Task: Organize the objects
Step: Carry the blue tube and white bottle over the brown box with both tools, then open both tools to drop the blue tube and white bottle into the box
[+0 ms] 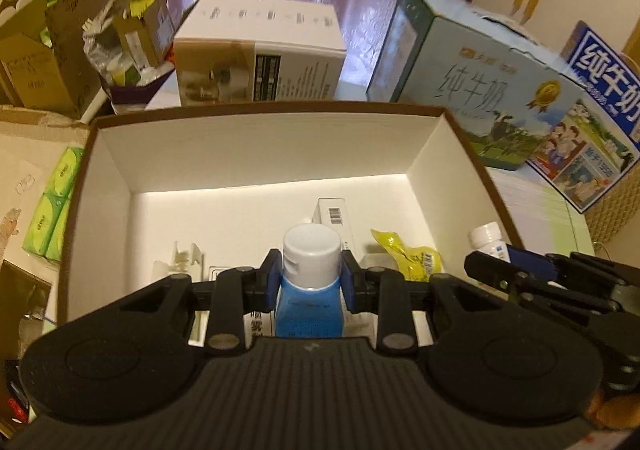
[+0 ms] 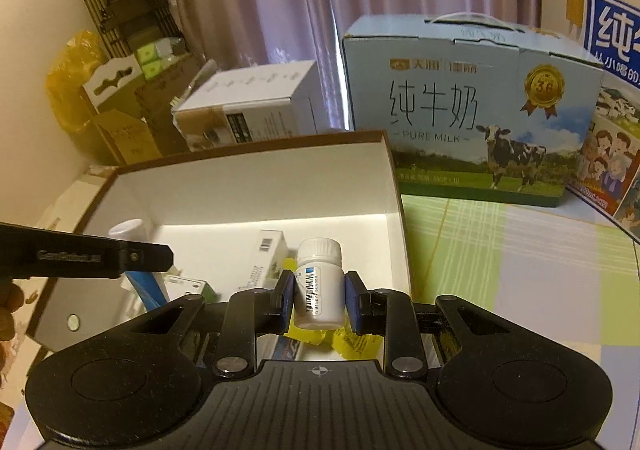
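Left wrist view
- Left gripper (image 1: pixel 311 278): clamped on the blue bottle (image 1: pixel 309 302), its blue pads pressed to both sides just below the cap.
- Blue bottle: held upright over the near part of the open box (image 1: pixel 256 153); a pale grey cap is seen on top.
- Open box: white inside, brown rim, set on the table; a far wall and two side walls are shown.
- Box contents: a small barcoded carton (image 1: pixel 335 215) is seen behind the bottle, a yellow packet (image 1: pixel 408 254) to its right, a clear plastic piece (image 1: pixel 182 260) to its left.
- Right gripper (image 1: pixel 516 270): seen entering from the right edge, a white pill bottle (image 1: pixel 486 236) at its tip over the box's right wall.
- Behind the box: a white carton (image 1: pixel 260 49) and a pale blue milk case (image 1: pixel 472 89) are stood.

Right wrist view
- Right gripper (image 2: pixel 318 300): closed on the white pill bottle (image 2: pixel 320 282), pads pressed on both sides of its labelled body.
- White pill bottle: held upright, ribbed cap up, above the yellow packet (image 2: pixel 348 338) at the box's near right corner.
- Left gripper (image 2: pixel 152 256): seen side-on from the left, the blue bottle (image 2: pixel 144 282) carried inside the open box (image 2: pixel 280 177).
- Table (image 2: pixel 520 270): covered in green-and-lilac check, with the milk case (image 2: pixel 460 109) at the back.
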A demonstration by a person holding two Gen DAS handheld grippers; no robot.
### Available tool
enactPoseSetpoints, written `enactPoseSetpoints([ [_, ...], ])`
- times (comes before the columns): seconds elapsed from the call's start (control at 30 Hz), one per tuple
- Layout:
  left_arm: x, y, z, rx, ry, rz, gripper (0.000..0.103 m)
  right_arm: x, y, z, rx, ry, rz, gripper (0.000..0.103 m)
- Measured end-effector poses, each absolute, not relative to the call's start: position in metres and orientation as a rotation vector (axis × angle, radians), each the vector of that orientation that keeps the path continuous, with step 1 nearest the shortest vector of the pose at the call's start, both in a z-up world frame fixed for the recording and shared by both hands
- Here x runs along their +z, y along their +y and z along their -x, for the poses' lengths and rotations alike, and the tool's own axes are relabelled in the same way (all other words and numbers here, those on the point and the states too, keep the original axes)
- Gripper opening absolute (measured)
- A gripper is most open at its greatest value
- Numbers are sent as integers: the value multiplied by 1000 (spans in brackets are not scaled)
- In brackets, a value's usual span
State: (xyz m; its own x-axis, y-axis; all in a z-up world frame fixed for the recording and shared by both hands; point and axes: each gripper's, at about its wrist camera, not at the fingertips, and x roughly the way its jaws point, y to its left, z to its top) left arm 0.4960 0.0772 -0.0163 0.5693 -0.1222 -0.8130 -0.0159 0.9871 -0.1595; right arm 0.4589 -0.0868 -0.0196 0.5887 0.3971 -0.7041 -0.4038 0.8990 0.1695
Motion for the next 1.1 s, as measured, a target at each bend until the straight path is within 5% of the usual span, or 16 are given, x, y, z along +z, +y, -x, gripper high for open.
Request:
enactPoseSetpoints([
  [0.67,-63,85,-564,-3,1053,155,26,-42,-60,-506,441,849,49,24],
  [0.73,-63,86,-565,0,1036,141,34,-43,-59,-507,440,852,51,24],
  [0.8,-62,88,-566,3,1019,129,54,-44,-59,-508,440,853,53,24],
  [1.0,-59,94,-565,10,1002,96,74,-44,-56,-509,438,853,58,24],
  [1.1,-59,98,-562,14,1003,93,76,-44,-56,-510,435,853,59,24],
])
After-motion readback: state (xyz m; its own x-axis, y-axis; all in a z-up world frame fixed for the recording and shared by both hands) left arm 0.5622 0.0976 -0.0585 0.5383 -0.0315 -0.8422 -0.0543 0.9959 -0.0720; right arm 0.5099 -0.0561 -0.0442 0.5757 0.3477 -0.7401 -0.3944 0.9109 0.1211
